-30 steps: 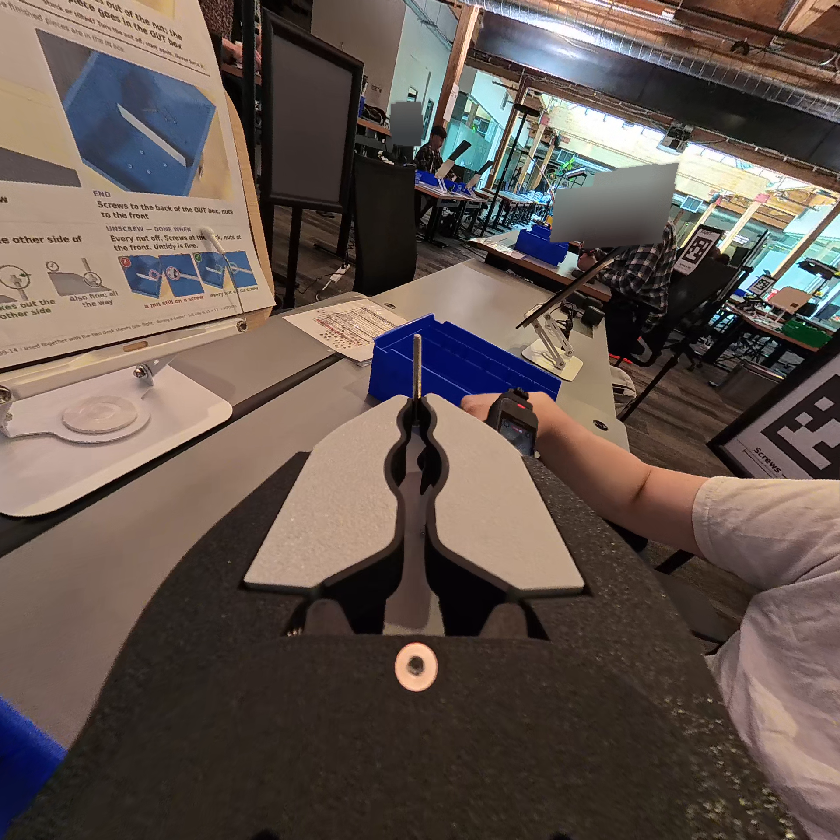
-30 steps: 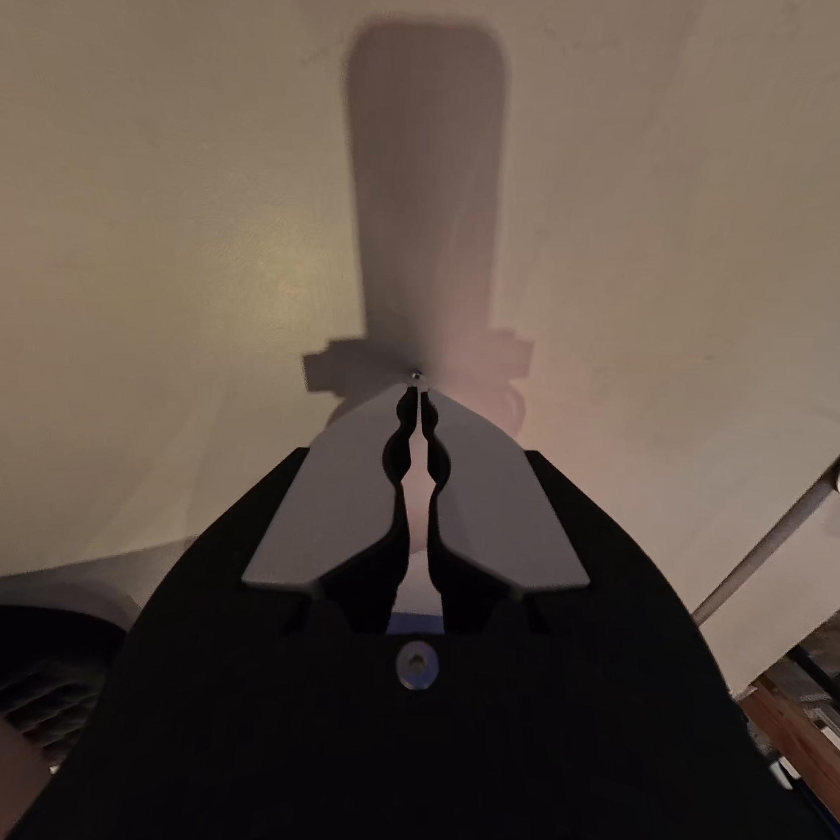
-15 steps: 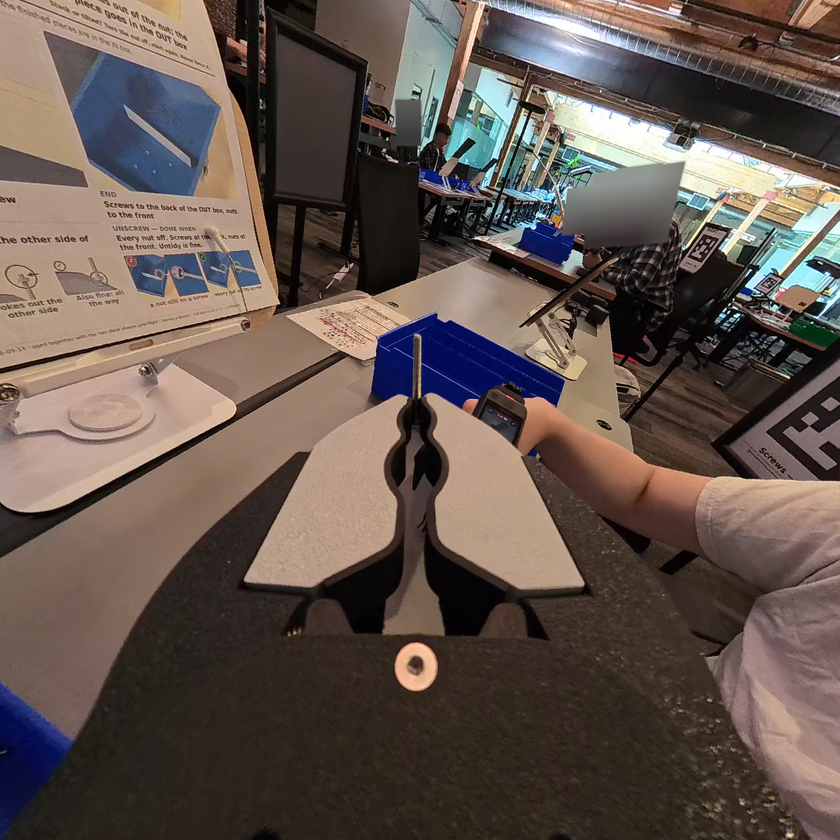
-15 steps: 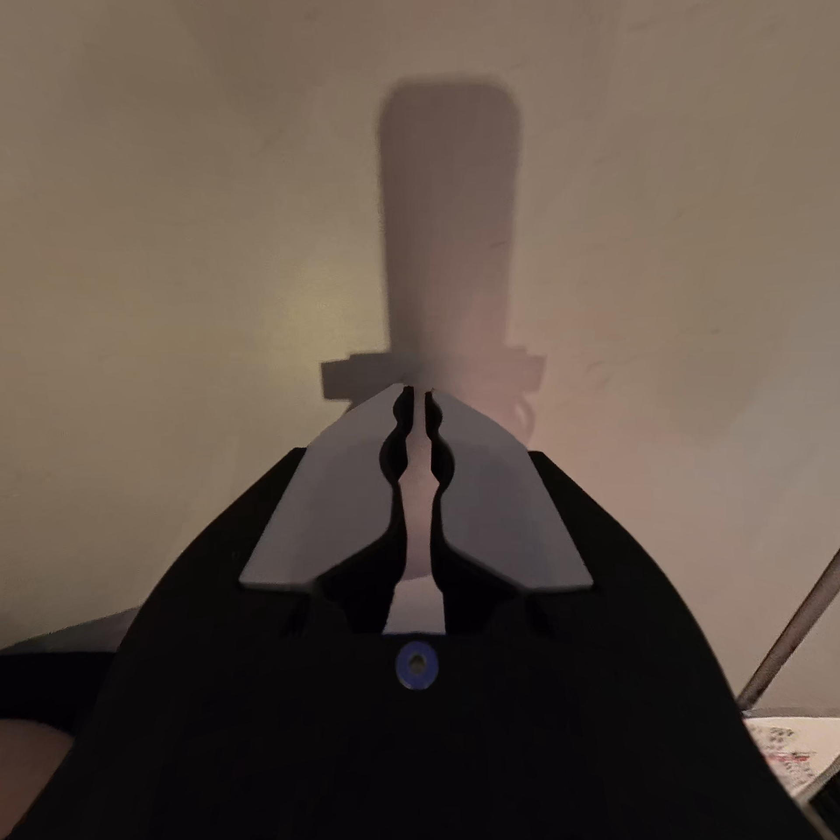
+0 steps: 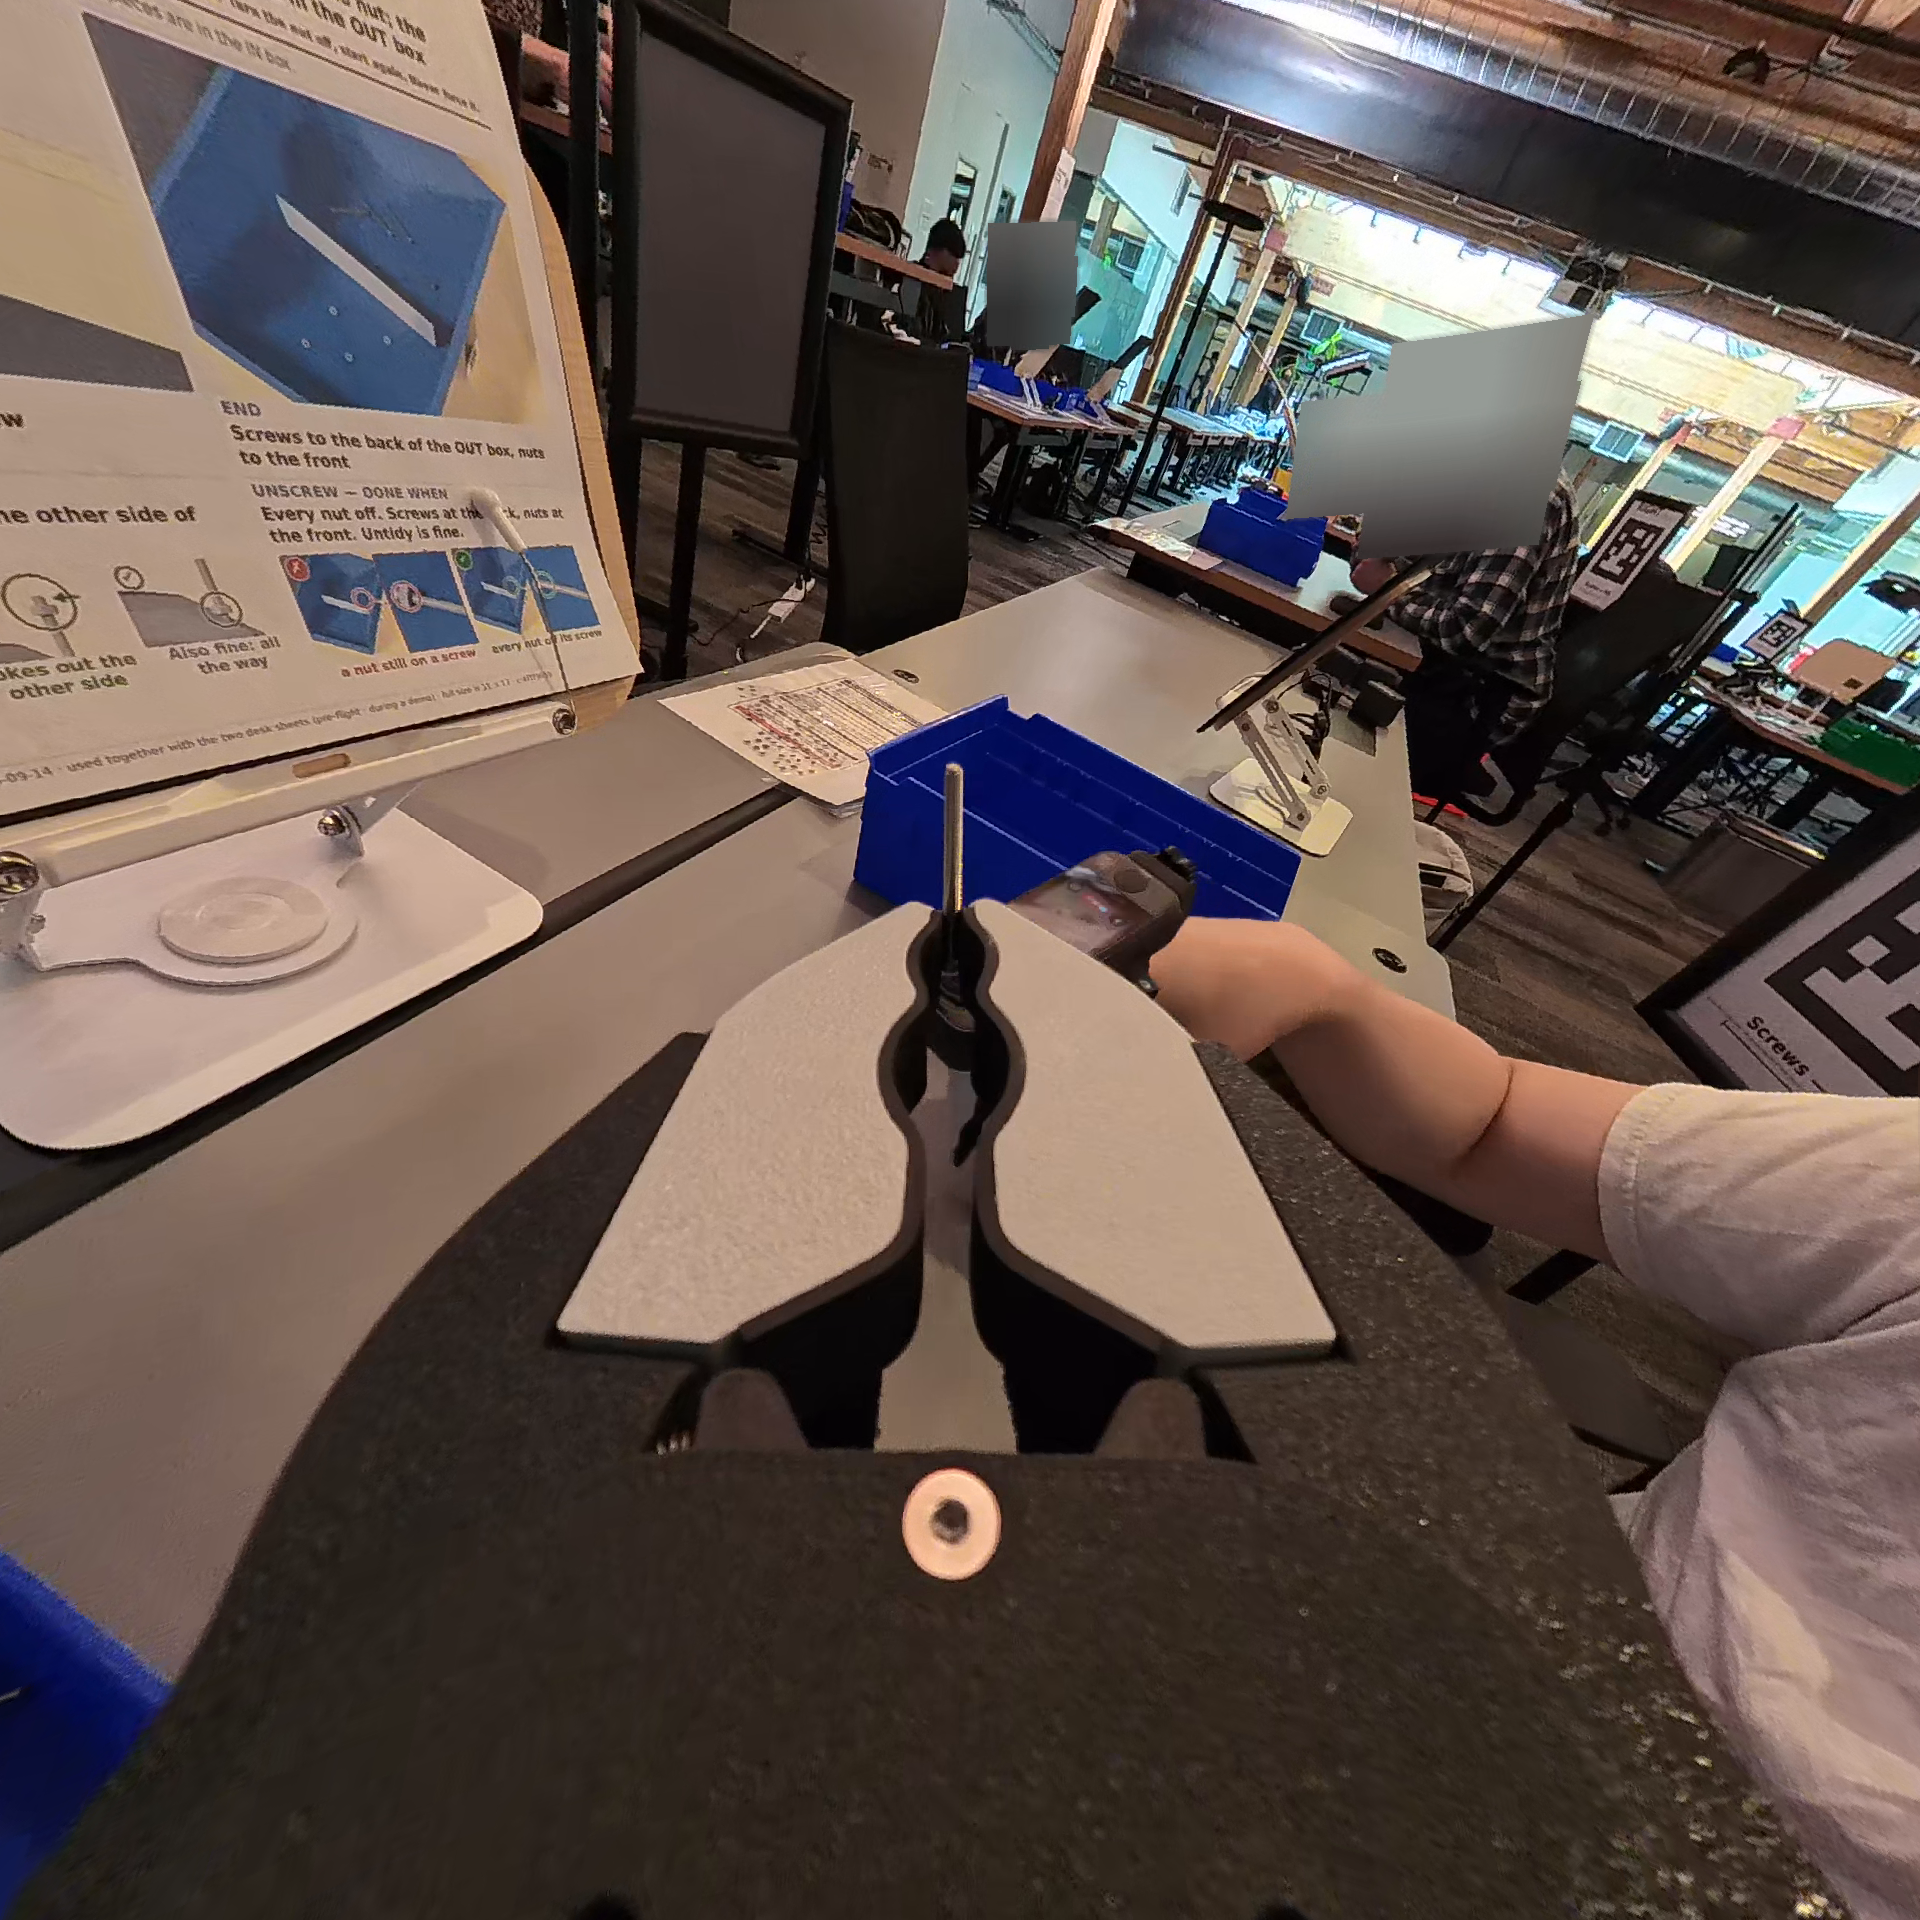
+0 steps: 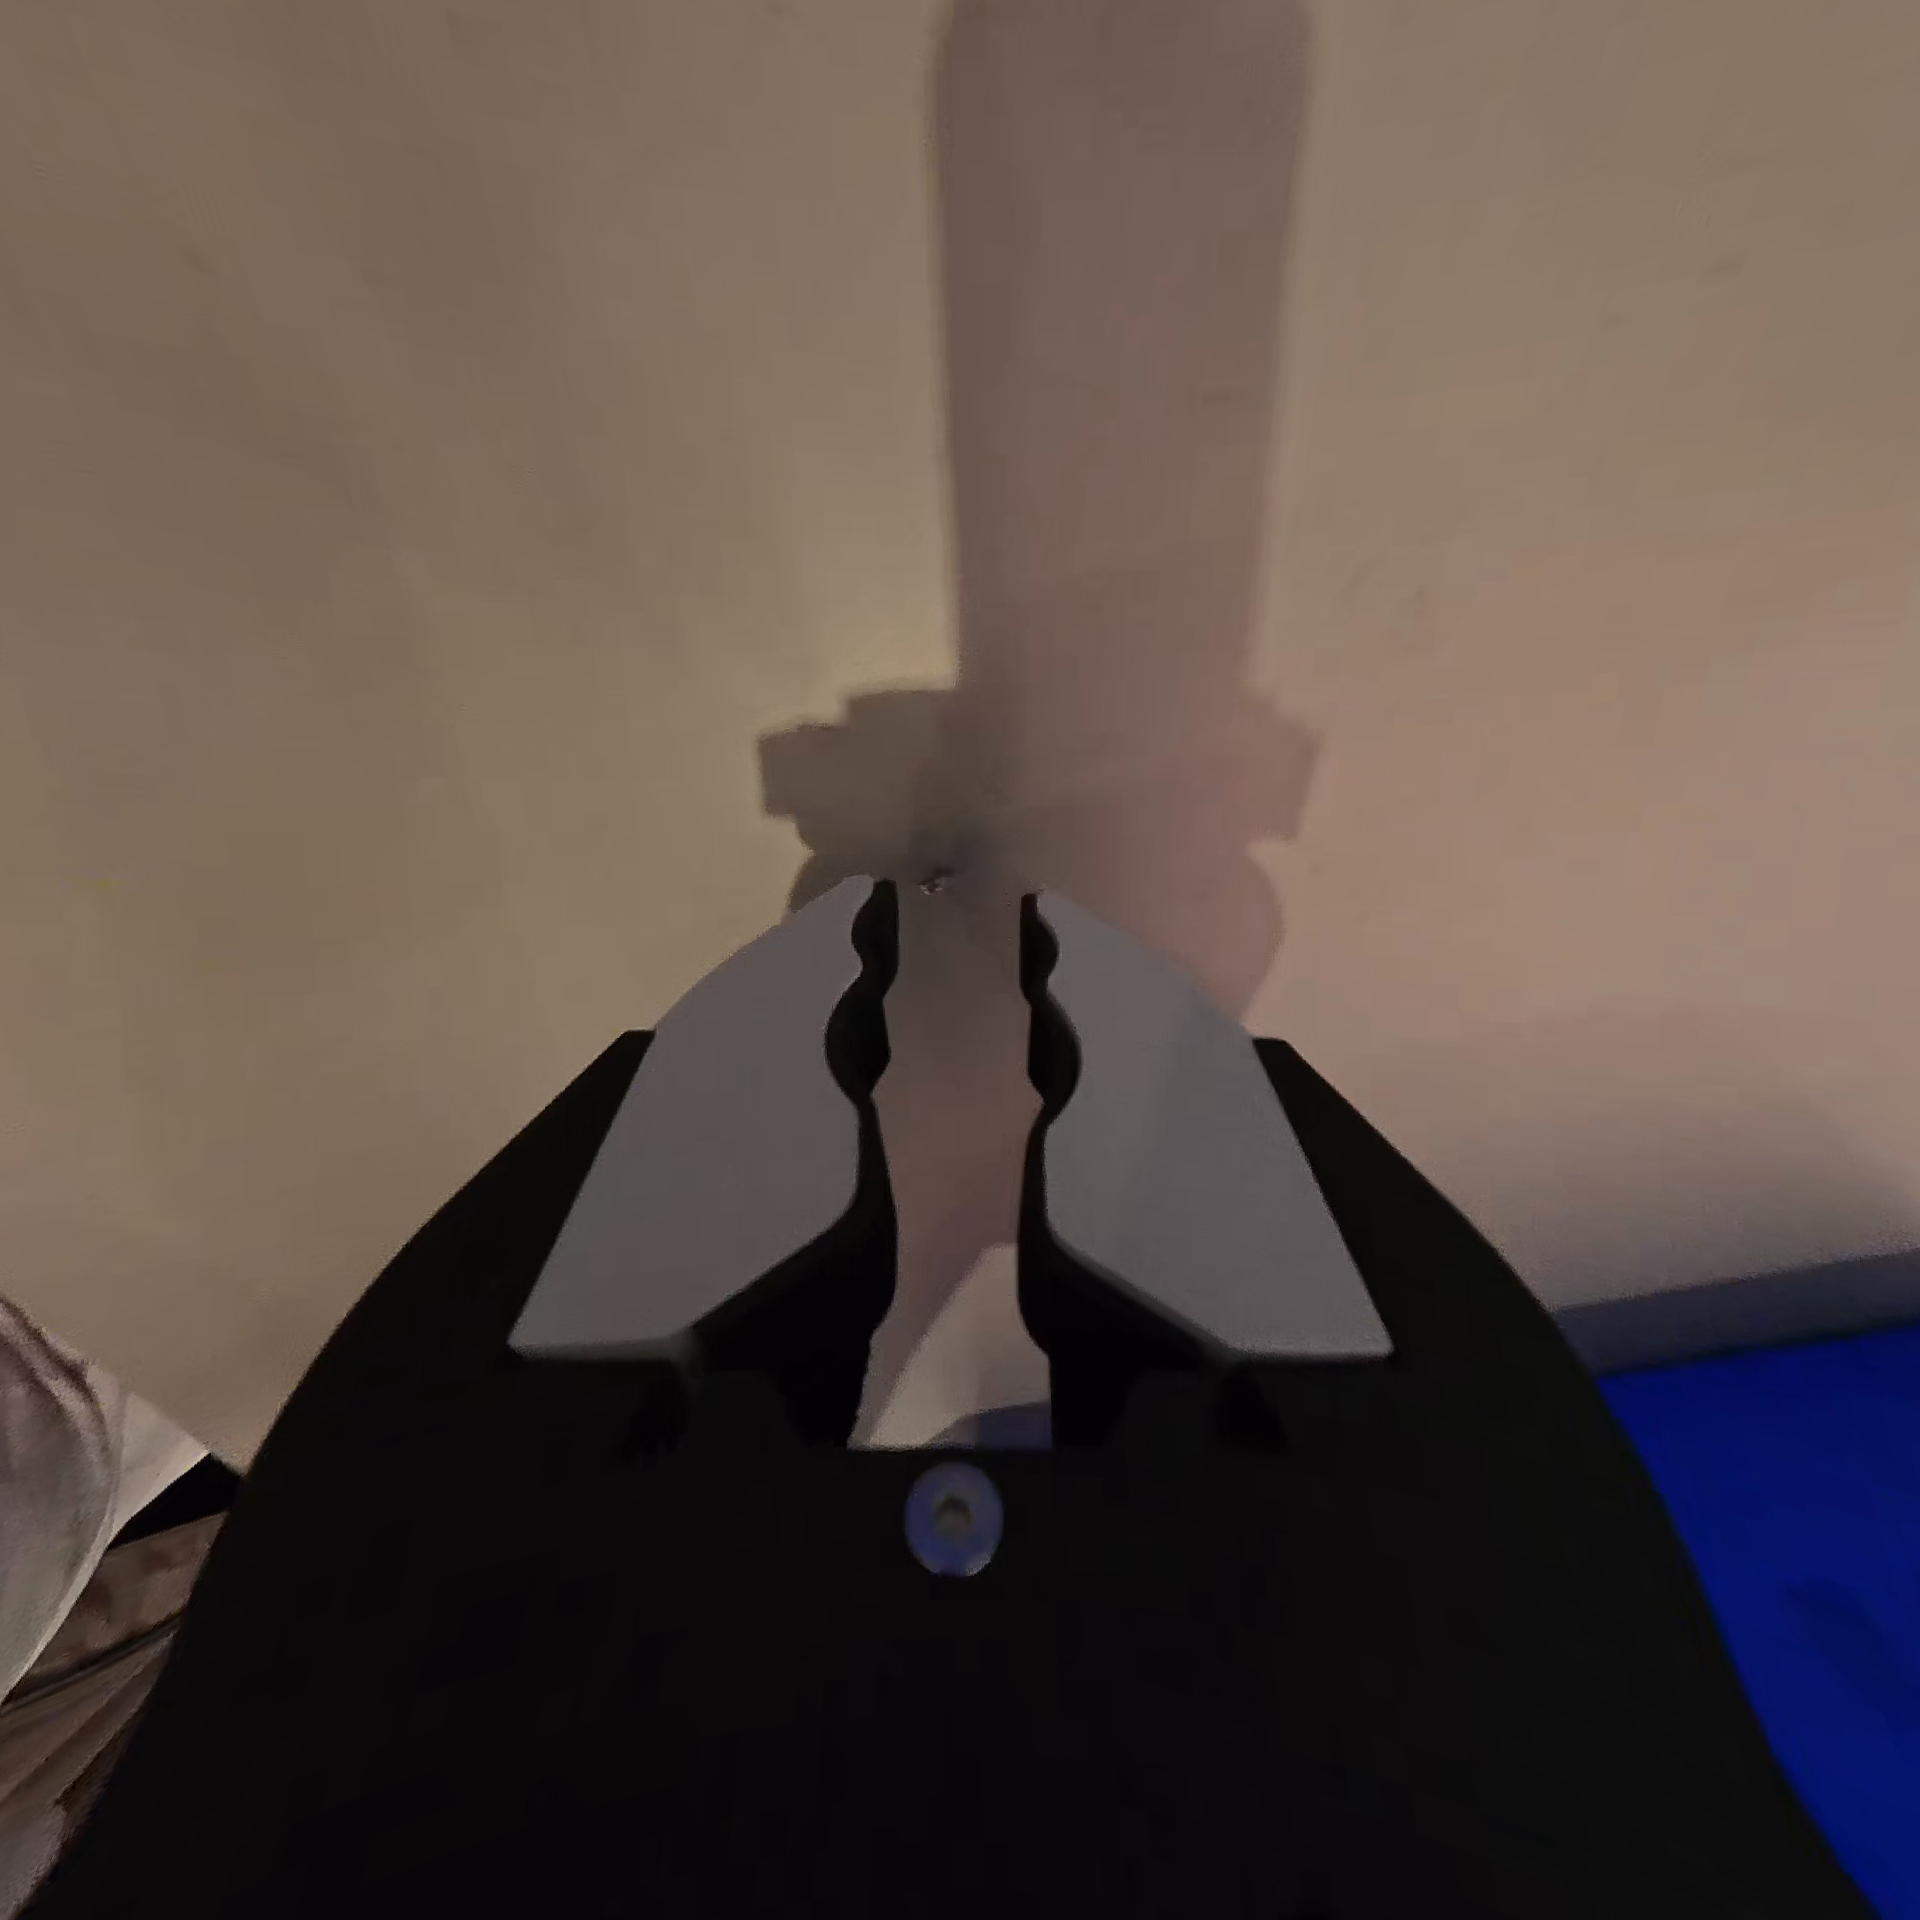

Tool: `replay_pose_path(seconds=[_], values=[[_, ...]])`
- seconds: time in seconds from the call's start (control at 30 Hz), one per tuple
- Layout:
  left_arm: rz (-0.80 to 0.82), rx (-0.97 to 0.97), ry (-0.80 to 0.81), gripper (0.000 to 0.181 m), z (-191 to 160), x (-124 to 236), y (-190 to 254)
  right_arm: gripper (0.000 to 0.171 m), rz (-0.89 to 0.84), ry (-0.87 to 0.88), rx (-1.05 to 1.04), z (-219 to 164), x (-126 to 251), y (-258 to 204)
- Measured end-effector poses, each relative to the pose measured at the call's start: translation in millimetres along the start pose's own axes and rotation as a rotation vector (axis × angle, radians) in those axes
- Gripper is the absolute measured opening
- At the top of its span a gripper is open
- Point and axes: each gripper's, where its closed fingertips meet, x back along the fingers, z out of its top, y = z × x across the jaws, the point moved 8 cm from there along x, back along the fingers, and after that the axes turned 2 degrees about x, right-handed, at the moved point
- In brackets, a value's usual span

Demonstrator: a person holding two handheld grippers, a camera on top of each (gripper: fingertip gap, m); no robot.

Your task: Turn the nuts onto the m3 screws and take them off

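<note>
Upright between the closed fingertips of the left gripper [image 5: 951,914], an M3 screw [image 5: 953,836] points its long axis straight up above the grey table [image 5: 260,1278]. Pointing down at the tabletop, the right gripper [image 6: 951,896] has its jaws parted and empty, a tiny nut [image 6: 933,886] lying just beyond the left fingertip. A blue bin [image 5: 1070,821] sits behind the screw, in a busy workshop.

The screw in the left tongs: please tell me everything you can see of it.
The screw is a thin, straight, grey metal rod, held upright. Its lower end sits clamped between the closed grey fingers of the left tongs; the shaft rises above their tips, in front of a blue bin. No nut shows on the exposed part. Threads are too fine to see.
</note>
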Motion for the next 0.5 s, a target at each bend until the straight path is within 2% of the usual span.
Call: replay_pose_path(seconds=[0.17,0.5], values=[[0.003,0.000,-0.009,0.002,-1.0,-1.3,-0.5,0.021,0.032,0.038,-0.089,2.0,0.2,2.4],[0.002,0.001,-0.020,0.002,-2.3,-3.2,-0.5,0.028,0.006,-0.027,-0.119,-2.1,-5.8,2.8]])
